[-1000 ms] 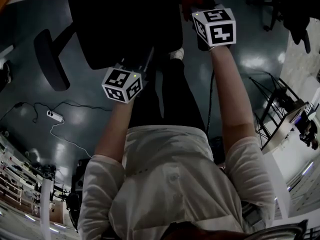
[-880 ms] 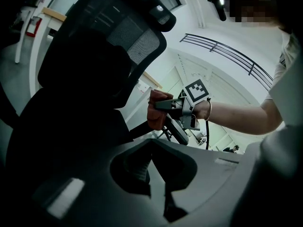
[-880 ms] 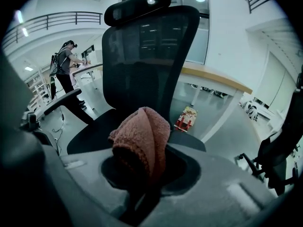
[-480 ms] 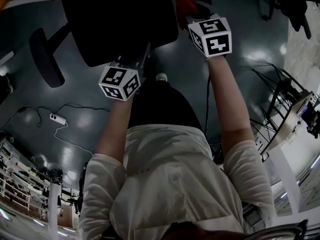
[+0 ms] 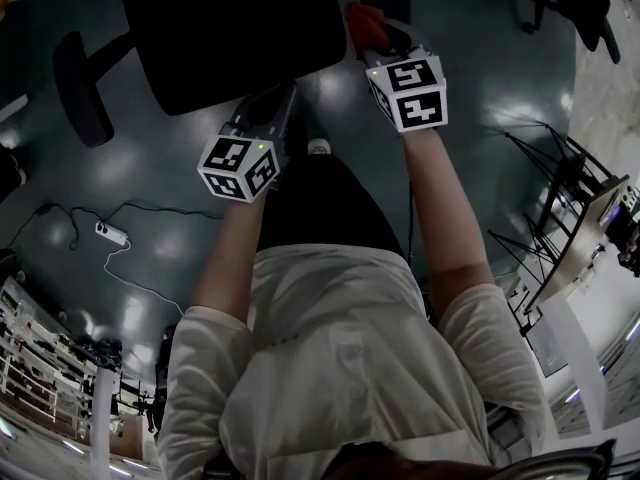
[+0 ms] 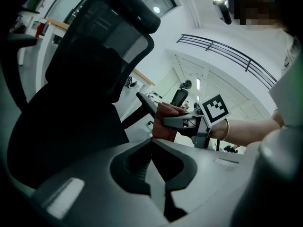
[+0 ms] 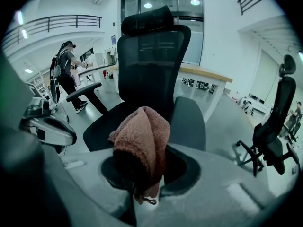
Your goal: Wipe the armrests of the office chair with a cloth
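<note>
The glossy dark floor (image 5: 480, 98) is lying open on both sides of the office chair (image 5: 230, 28), with wide bare stretches to its left and right. A second chair (image 7: 279, 122) is standing well apart on the right. The office chair is facing the person (image 5: 340, 358), its seat edge reaching toward the person's legs and its tall mesh back rising behind.

The left-side armrest (image 5: 80, 88) is jutting out over open floor, well apart from both grippers. The right-side armrest (image 7: 189, 122) is sitting just behind and to the right of the cloth, its near edge pointing at the right gripper.

The left gripper (image 6: 152, 145) is hovering by the seat's front edge. Its jaws are pressing together along one seam, with nothing between them. The right gripper (image 5: 383, 43) is reaching past the seat's right corner, its jaws clamping the reddish-brown cloth (image 7: 142, 141). The cloth is bunching up in a folded hump above the jaws, with a small loop dangling below. It is close to the armrest, but whether it is touching cannot be told.

A power strip (image 5: 110, 233) with its cable is lying on the floor, well left of the person's legs.
</note>
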